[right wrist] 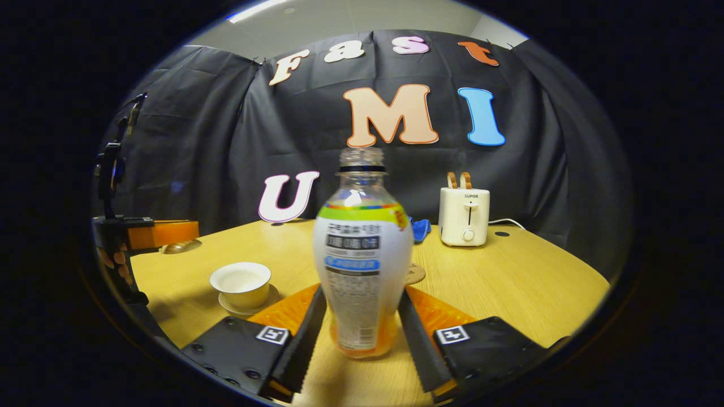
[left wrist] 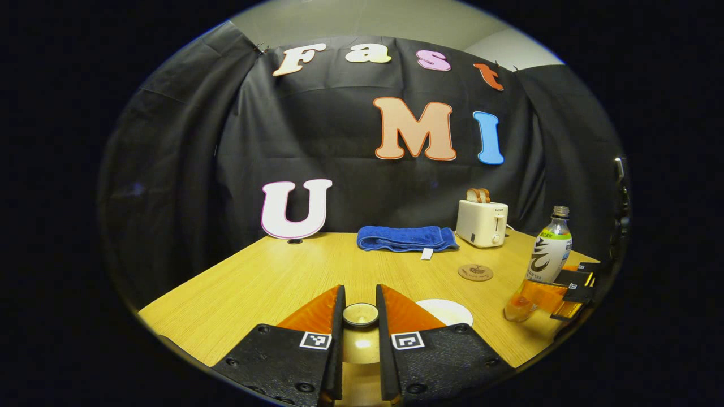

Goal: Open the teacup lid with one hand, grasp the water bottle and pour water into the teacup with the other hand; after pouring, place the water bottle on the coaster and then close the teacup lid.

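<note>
My right gripper (right wrist: 362, 316) has its two fingers set against either side of the water bottle (right wrist: 362, 265), low on the body; the bottle stands upright between them, uncapped, with a little orange liquid at the bottom. I judge the grasp closed, though whether the base has left the table (right wrist: 526, 282) I cannot tell. My left gripper (left wrist: 360, 316) holds the teacup lid (left wrist: 361, 314) by its knob, pinched between narrow-set fingers, the lid's dome hanging below.

In the right gripper view the teacup (right wrist: 241, 282) sits open on its saucer (right wrist: 249, 308), near and to the left of the bottle, with the left gripper and lid held off beyond it at the table's edge. The coaster (left wrist: 475, 272) lies farther back, just behind the bottle from this side, partly hidden by it.

The step in hand, as I read it, is the pour. To do it well I would:
- keep the pinch firm, since the body is smooth and rounded and could slip as it tips;
- carry the bottle over until its mouth is above the cup's rim before tilting;
- tilt slowly towards the left, since so little liquid will need a steep angle and may come with a rush;
- keep the lid well aside so it does not cross the stream.

A toaster (right wrist: 464, 217) and a blue towel (left wrist: 406, 238) stand at the back, well apart from the working area.
</note>
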